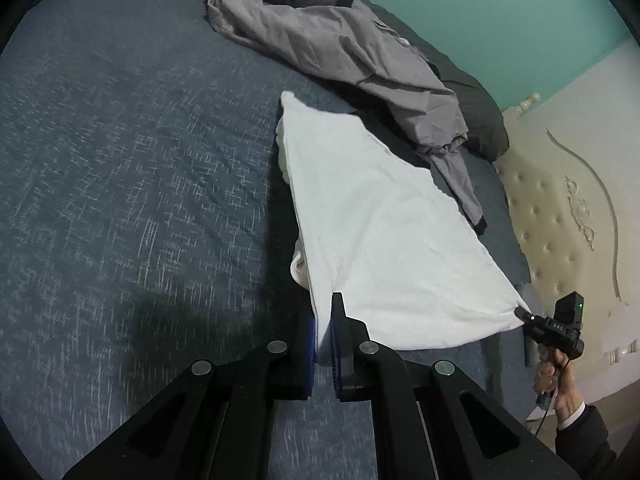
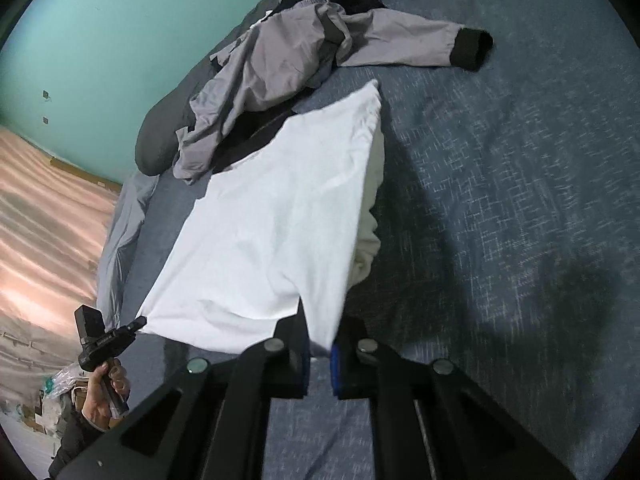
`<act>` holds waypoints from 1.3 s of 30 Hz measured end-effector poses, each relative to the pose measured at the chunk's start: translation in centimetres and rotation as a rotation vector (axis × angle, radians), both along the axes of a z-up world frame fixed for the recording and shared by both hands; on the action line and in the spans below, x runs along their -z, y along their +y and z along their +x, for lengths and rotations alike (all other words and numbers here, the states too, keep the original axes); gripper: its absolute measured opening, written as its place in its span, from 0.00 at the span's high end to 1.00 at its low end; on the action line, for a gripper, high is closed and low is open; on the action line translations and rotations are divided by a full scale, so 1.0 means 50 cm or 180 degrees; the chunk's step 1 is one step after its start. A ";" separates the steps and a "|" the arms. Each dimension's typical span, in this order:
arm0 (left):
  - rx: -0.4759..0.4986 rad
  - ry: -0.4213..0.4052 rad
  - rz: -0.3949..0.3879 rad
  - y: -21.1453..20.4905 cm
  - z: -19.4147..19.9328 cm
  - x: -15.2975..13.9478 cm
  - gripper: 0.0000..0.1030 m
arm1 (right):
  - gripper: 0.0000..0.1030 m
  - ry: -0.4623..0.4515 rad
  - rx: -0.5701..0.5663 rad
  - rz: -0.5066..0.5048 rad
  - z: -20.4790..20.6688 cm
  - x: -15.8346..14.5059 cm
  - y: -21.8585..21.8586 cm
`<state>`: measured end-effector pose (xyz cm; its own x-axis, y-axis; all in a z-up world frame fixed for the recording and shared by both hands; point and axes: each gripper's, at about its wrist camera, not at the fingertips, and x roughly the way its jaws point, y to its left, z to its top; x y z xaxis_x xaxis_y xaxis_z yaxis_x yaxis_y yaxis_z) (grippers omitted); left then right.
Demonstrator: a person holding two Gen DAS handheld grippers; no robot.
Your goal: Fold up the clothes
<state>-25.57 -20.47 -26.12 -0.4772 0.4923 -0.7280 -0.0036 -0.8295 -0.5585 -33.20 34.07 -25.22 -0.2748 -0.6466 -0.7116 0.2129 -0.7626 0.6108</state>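
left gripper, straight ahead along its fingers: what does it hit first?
The white cloth the left gripper is already shut on. Past that stretched sheet, probably the blue bedspread beneath it; depth is hard to judge.

Black grippers (image 1: pixel 323 336) (blue pads), dark sleeve (image 1: pixel 588 436).

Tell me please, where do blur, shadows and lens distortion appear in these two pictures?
Left wrist view: bedspread streaked with motion blur near the bottom, white cloth sharp, headboard bowed by fisheye. Right wrist view: dark shadow on the bedspread at lower right, blurred cloth edge by the right gripper.
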 end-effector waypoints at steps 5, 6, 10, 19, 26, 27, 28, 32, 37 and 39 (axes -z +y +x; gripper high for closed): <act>0.0041 -0.0069 -0.0039 -0.005 0.064 -0.010 0.94 | 0.94 0.0000 -0.0018 0.0012 0.049 -0.036 0.018; 0.0053 -0.0079 -0.0053 -0.002 0.077 -0.010 0.94 | 0.94 -0.0013 -0.0028 0.0014 0.063 -0.040 0.022; 0.0094 -0.0163 -0.0072 0.004 0.141 0.002 0.94 | 0.94 -0.0153 -0.0063 0.0069 0.120 -0.037 0.038; 0.0218 -0.0192 -0.0129 0.024 0.282 0.003 0.94 | 0.94 -0.0295 -0.0129 0.0182 0.238 -0.033 0.084; 0.0258 -0.0165 -0.0153 0.031 0.367 -0.011 0.94 | 0.94 -0.0329 -0.0159 0.0190 0.322 -0.031 0.112; 0.0262 -0.0158 -0.0162 0.033 0.377 -0.013 0.94 | 0.94 -0.0331 -0.0169 0.0199 0.332 -0.031 0.115; 0.0266 -0.0149 -0.0169 0.034 0.384 -0.015 0.94 | 0.94 -0.0331 -0.0177 0.0211 0.341 -0.030 0.119; 0.0268 -0.0173 -0.0192 0.036 0.409 -0.007 0.94 | 0.94 -0.0358 -0.0159 0.0220 0.369 -0.014 0.136; 0.0236 -0.0261 -0.0237 0.035 0.422 0.031 0.94 | 0.94 -0.0438 -0.0110 0.0218 0.382 0.026 0.148; 0.0196 -0.0310 -0.0231 0.034 0.423 0.052 0.94 | 0.94 -0.0472 -0.0112 0.0214 0.387 0.047 0.148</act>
<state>-4.41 -18.76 -28.71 -0.3730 0.4629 -0.8041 -0.0043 -0.8675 -0.4974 -13.87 41.49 -27.60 -0.1415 -0.6036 -0.7846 0.1515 -0.7965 0.5854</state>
